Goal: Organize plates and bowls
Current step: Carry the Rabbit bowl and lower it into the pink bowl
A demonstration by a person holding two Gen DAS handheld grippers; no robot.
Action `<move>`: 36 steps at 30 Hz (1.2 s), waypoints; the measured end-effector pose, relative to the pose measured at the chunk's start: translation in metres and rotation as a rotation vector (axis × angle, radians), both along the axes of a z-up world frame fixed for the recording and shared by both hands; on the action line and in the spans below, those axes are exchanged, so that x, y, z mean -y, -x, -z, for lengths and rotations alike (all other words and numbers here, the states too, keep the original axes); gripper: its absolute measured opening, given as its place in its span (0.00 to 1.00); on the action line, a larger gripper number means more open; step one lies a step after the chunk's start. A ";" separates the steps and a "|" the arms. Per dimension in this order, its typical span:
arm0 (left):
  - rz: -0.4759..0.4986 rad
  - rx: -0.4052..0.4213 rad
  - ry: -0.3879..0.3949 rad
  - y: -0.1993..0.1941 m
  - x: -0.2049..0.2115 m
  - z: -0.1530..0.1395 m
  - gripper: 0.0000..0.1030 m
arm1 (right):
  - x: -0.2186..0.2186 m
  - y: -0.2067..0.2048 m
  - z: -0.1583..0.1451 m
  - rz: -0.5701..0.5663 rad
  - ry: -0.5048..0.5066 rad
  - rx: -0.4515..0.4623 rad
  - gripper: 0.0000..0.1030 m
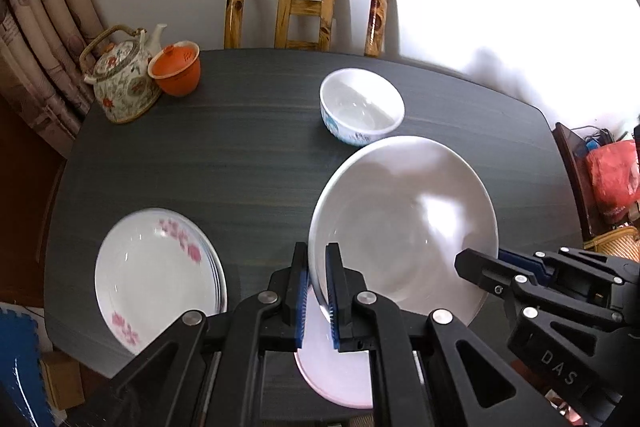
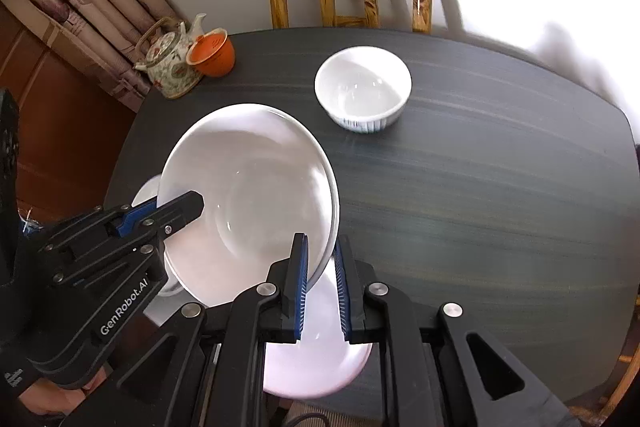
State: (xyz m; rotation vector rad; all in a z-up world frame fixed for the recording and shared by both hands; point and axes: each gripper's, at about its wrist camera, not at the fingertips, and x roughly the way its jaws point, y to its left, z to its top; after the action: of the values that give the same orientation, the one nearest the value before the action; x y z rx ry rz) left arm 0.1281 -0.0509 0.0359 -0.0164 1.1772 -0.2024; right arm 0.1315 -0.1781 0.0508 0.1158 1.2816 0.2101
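Left gripper [image 1: 317, 291] and right gripper [image 2: 322, 281] each clamped on opposite rims of a large plain white plate [image 1: 404, 227], held tilted above the dark bench [image 1: 224, 163]; beyond, a small white bowl [image 1: 361, 106] stands alone.

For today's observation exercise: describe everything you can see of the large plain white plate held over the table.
The large white plate is plain, glossy, ceramic-looking, with a deep well and broad rim. It is lifted off the dark table and tilted. The left claw pinches its left rim, the right claw its right rim. Nothing lies in it. A pinkish plate sits below it.
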 end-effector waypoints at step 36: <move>0.042 -0.168 -0.076 0.041 0.019 0.093 0.08 | 0.005 0.075 0.075 0.037 -0.007 -0.154 0.13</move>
State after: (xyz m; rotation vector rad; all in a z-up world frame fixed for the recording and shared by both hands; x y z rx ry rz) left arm 0.0866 -0.0698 -0.0569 0.0591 1.3529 -0.1963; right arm 0.0568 -0.1827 -0.0246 0.1639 1.4310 0.1768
